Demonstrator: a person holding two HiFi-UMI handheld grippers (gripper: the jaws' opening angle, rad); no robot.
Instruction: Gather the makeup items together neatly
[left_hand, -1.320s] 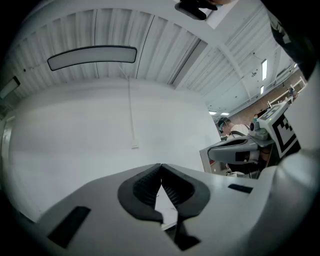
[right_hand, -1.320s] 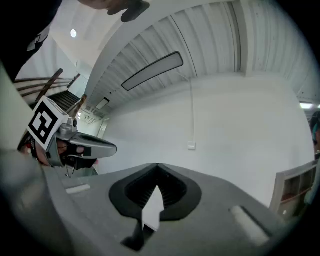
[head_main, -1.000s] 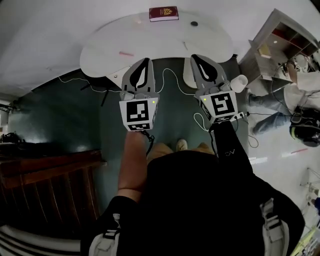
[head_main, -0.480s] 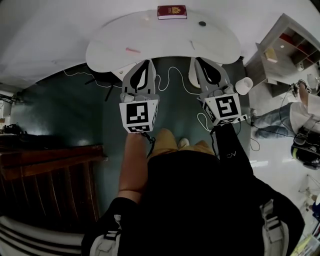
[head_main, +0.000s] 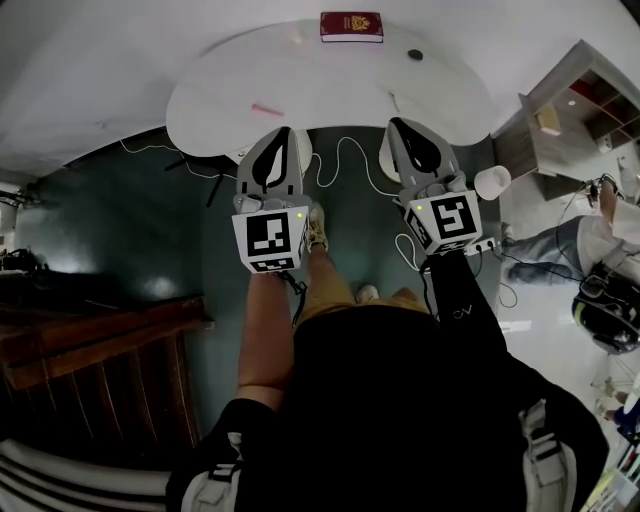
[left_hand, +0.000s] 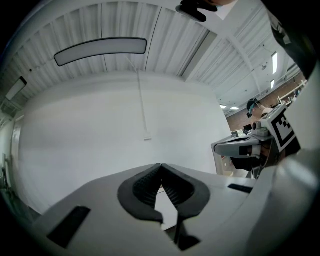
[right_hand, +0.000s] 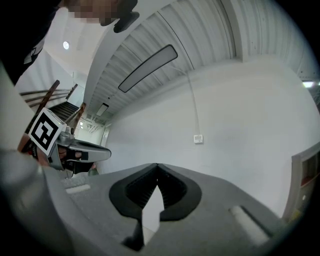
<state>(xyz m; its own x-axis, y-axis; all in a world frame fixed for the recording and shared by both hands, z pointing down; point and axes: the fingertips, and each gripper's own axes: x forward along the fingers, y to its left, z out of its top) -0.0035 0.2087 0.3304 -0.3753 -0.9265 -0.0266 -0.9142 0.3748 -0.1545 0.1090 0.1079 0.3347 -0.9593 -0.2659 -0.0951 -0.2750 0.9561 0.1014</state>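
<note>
The head view looks steeply down from well above the table (head_main: 330, 90). Both gripper views face level toward 1 shared white wall (left_hand: 100, 140). The left gripper view catches the right gripper (left_hand: 216, 147).

White curved table (head_main: 330, 85) carries a dark red box (head_main: 351, 26), a small dark disc (head_main: 415, 54) and a pink stick (head_main: 265, 108)

My claw (left_hand: 161, 166) has its jaws closed on nothing, before a white wall (left_hand: 90, 135), my right gripper (left_hand: 245, 148) at three o'clock.
</note>
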